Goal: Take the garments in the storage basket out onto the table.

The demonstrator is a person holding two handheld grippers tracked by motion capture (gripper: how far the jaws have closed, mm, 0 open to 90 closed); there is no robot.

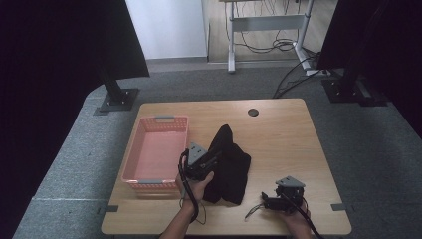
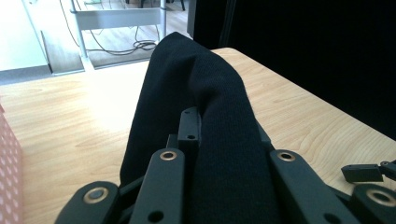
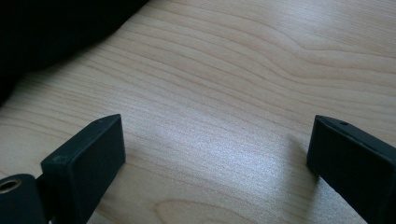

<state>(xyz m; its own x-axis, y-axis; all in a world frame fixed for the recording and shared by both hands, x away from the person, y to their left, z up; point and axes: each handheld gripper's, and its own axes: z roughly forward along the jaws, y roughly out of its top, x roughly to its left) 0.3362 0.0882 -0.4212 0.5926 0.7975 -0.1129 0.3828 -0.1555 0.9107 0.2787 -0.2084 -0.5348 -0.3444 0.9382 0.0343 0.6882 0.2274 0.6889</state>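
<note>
We start with the counter (image 1: 278, 134), which takes up the middle of the high view, its wood bare along the right half. At its left edge sits the pink basket (image 1: 155, 152), open, with nothing in it that we can see. Just right of the basket, at the centre of the frame, lies the black cloth (image 1: 231, 162), bunched and partly raised. Our left gripper (image 1: 206, 162) is pinching a fold of it; in the left gripper view the knit drapes over and between the jaws and rises toward the upper middle of that frame. Our right gripper (image 1: 271, 201) rests low at the lower right of the high view, well apart from the cloth, its jaws spread wide over bare wood in its own view.

We judge the step to be carrying the cloth into the basket. To do it well, we should keep the pinch firm, lift until the trailing hem clears the basket rim, then move left and lower before letting go.
</note>
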